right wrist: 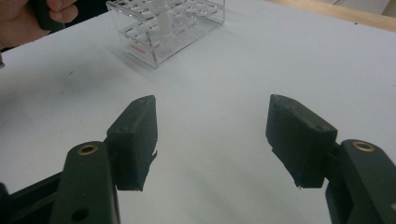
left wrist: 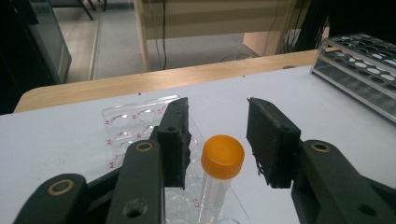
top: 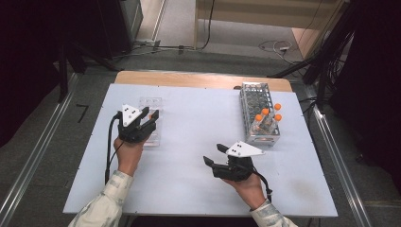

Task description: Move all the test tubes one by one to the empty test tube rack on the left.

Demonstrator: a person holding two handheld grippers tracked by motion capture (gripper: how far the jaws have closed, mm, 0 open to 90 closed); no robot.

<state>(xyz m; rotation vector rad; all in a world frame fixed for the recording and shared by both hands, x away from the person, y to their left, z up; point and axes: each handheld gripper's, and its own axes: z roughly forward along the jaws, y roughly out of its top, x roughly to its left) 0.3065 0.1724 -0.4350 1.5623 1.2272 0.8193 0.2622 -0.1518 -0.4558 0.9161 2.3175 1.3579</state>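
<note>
Orange-capped tube [left wrist: 218,177]: upright in the clear rack [left wrist: 135,122], between the left gripper's [left wrist: 218,140] parted jaws, pads clear of it. Right gripper [right wrist: 211,140]: open, empty above the table [right wrist: 261,56]. Best practice, judged: withdraw straight upward, avoiding the cap.

We saw a white table [top: 189,156] bearing a clear plastic rack [top: 152,120] at its left and a metal tube rack [top: 258,112] at its far right.

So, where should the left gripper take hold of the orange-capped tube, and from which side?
Grip the orange-capped tube just under its cap, coming from above. It stands upright in the clear rack, so its lower body is enclosed. The left gripper already straddles it, open.
</note>
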